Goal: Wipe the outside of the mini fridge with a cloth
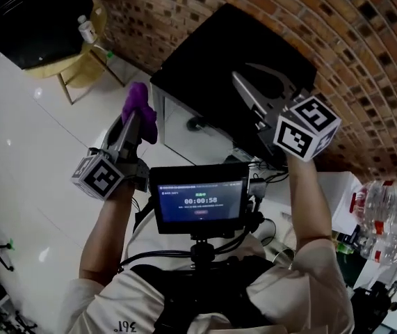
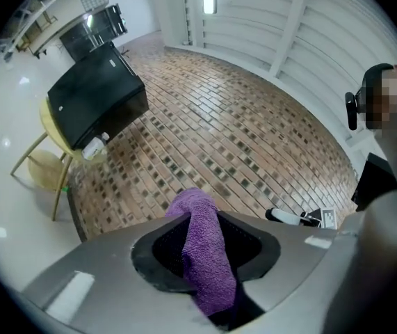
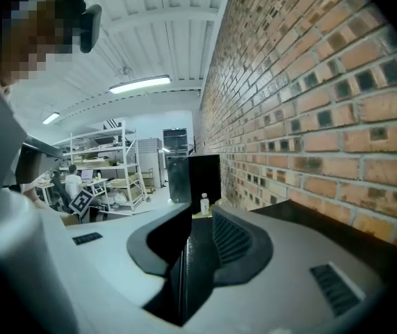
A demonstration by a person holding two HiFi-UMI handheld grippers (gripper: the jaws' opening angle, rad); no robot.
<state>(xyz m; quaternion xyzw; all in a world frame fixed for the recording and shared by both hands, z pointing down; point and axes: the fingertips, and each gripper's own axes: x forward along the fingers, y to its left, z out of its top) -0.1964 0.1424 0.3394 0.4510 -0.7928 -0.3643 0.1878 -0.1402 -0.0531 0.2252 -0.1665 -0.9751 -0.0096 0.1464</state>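
Holding the left gripper (image 1: pixel 131 126) out beside the mini fridge (image 1: pixel 208 65), you have its fingers (image 2: pixel 254 245) clamped on the purple cloth (image 2: pixel 202 245). The cloth stands bunched between the pads, its top folding over past the fingertips and its tail hanging back down the throat. In the head view it sits just beside the fridge's left front corner; whether it touches the black casing cannot be told. Your right gripper (image 3: pixel 198 218) lies above the fridge's black top, close to the brick wall (image 3: pixel 309 96). Its fingers (image 3: pixel 234 241) are drawn near together with only a narrow dark slot between them, and nothing can be made out in that slot. Both gripper views look towards a second black fridge (image 2: pixel 97 103) resting on a yellow chair (image 2: pixel 49 152), with a white bottle (image 2: pixel 95 147) at its foot.
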